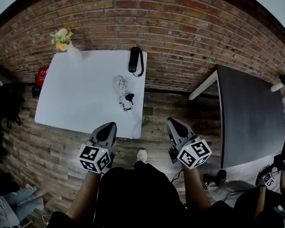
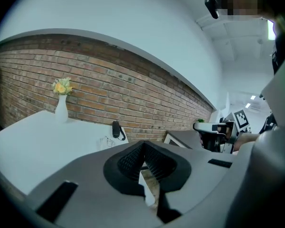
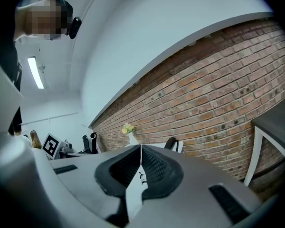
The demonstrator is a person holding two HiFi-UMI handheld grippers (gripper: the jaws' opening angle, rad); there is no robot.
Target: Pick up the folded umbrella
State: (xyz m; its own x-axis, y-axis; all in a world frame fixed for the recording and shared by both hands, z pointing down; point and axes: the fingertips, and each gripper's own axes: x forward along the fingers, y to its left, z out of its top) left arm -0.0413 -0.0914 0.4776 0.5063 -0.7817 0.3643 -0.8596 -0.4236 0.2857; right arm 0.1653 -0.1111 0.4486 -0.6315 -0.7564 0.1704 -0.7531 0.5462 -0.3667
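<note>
At the table's far edge — beside the wall — lies a folded umbrella.

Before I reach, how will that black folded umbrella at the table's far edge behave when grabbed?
The folded umbrella looks compact and tube-shaped, so it is probably stiff and light, though it may roll on the smooth white table. Its loose strap will likely dangle.

White vase of yellow flowers at the white table's far corner, dark table at right.
</note>
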